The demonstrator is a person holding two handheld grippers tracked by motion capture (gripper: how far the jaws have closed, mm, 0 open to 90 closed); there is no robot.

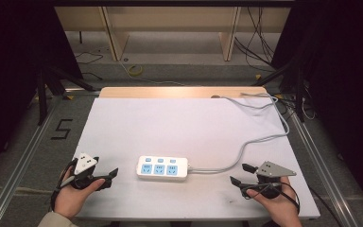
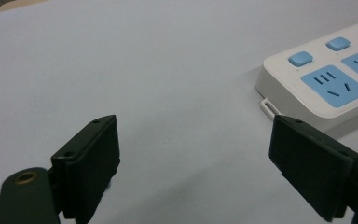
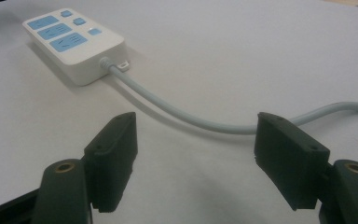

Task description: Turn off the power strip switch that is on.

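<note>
White table (image 1: pixel 179 127) looks bare apart from the strip (image 1: pixel 163 168) sitting between your left gripper (image 1: pixel 108 177) and right gripper (image 1: pixel 240 176), both wide and empty, so I'd close in level from each end.

Power strip (image 1: pixel 162 168) on the table (image 1: pixel 184 123), between my grippers | right of my left gripper (image 1: pixel 105 176), left of my right gripper (image 1: pixel 240 176) | its cable (image 1: pixel 246 146) runs just ahead of my right gripper's tips

A white counter (image 1: pixel 179 127) with a bare wooden far edge stands on grey carpet (image 1: pixel 42 151). Beyond it stand pale wooden shelves (image 1: pixel 170 28); black curtains (image 1: pixel 9 71) flank both sides.
</note>
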